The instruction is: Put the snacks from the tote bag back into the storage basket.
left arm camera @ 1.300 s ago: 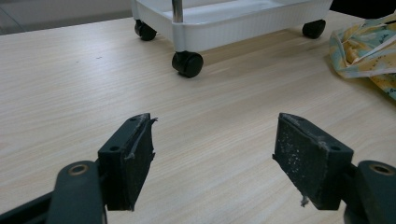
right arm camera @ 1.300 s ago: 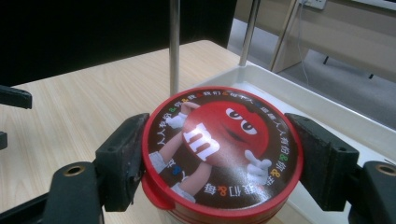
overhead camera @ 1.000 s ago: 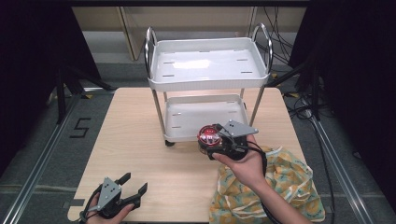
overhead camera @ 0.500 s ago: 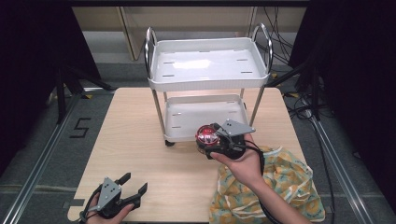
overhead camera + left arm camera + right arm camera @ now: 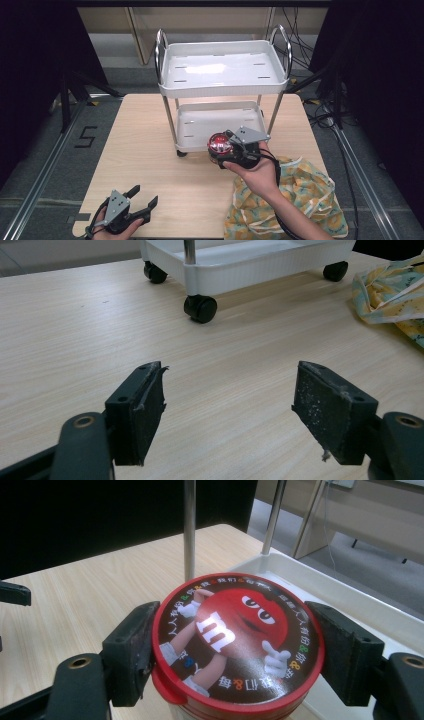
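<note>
My right gripper (image 5: 223,149) is shut on a round tub with a red cartoon lid (image 5: 237,641), held upright just in front of the lower shelf (image 5: 220,124) of a small white two-shelf cart (image 5: 222,70). Both black jaws press the lid's rim from either side, and the red lid (image 5: 220,144) faces up. My left gripper (image 5: 142,197) rests near the table's front left corner, open, with nothing between its jaws. Its own view looks across bare wood toward the cart's black castor (image 5: 200,308).
A crumpled yellow patterned cloth (image 5: 300,195) lies on the wooden table (image 5: 145,150) at the front right, under the right forearm; its edge (image 5: 390,295) lies right of the cart. The cart's chrome posts (image 5: 189,527) rise close behind the tub. Dark floor surrounds the table.
The right gripper has carried the tub slightly forward and left, closer to the cart's lower shelf. The left gripper has stayed put.
</note>
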Tool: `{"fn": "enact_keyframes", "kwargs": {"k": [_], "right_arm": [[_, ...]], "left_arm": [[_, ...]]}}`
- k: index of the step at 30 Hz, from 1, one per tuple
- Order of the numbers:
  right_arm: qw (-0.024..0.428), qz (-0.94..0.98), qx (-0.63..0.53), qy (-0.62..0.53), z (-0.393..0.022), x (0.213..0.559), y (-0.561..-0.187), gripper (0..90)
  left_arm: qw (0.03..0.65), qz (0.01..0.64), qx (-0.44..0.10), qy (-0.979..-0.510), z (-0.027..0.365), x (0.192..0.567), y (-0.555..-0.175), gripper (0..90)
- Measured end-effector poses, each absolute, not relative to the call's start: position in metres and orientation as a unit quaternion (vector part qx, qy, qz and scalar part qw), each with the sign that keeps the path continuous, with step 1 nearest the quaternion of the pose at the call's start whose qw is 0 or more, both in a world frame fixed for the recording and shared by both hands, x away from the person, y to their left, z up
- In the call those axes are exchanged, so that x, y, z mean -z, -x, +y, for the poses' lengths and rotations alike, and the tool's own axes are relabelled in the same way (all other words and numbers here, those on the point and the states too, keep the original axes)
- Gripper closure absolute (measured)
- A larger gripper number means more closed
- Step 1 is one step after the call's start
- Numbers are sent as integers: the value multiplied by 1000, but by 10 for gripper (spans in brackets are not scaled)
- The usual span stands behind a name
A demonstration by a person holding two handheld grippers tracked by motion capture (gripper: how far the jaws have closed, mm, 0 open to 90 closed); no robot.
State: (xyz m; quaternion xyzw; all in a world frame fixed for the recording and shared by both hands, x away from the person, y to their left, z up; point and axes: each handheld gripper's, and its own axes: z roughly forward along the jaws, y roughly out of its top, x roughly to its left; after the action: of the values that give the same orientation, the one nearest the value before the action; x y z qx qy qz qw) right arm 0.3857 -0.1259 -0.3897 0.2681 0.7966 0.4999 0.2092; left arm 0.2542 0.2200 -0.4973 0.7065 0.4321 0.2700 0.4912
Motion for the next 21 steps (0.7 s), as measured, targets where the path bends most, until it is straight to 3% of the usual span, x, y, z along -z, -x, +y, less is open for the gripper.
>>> {"fn": "enact_keyframes", "kwargs": {"k": [21], "right_arm": [[203, 802, -495, -264, -116, 391, -392, 268]], "left_arm": [[495, 430, -271, -705, 220, 498, -255, 277]]}}
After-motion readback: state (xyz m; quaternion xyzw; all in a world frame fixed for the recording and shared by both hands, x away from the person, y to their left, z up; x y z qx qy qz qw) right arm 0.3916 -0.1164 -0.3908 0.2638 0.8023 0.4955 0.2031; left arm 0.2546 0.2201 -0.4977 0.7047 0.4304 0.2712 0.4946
